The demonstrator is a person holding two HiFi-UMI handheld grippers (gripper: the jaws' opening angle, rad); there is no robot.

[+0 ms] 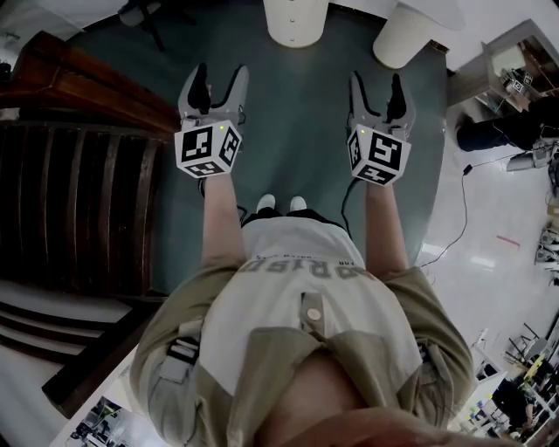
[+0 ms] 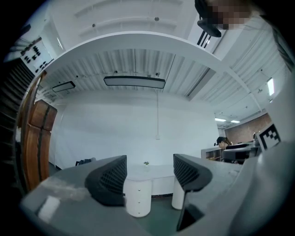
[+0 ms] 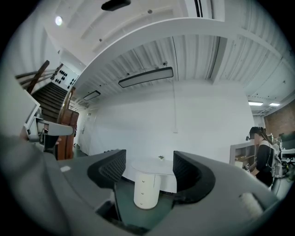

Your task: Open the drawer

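Two grippers are held out level over a green floor [image 1: 297, 131], side by side and well apart. The jaws of the left gripper [image 1: 220, 74] are spread wide, and nothing is clamped between them. The same is seen on the right gripper [image 1: 377, 80]: its jaws stand apart and it is empty. One marker cube is carried on each gripper, two in all, the left cube [image 1: 208, 148] and the right cube [image 1: 379, 155].

The drawer cabinet [image 1: 295, 22] is found at the far edge of the floor, ahead of both grippers and touched by neither. It is a white round unit, seen between the jaws in the left gripper view [image 2: 138, 200] and in the right gripper view [image 3: 146, 191]. Three small knobs [image 3: 143, 192] are counted down its front, one above the other, which marks three drawers; all three fronts appear flush with the body. The cabinet is set under a white table [image 3: 154, 167]. One more white post [image 1: 410, 30] stands to its right, so two white uprights are counted.

A dark wooden staircase [image 1: 79, 201] is seen at the left. Two white shoe tips [image 1: 266, 203] show on the near floor below the arms. One other person [image 3: 263, 154] is made out far off at the right.
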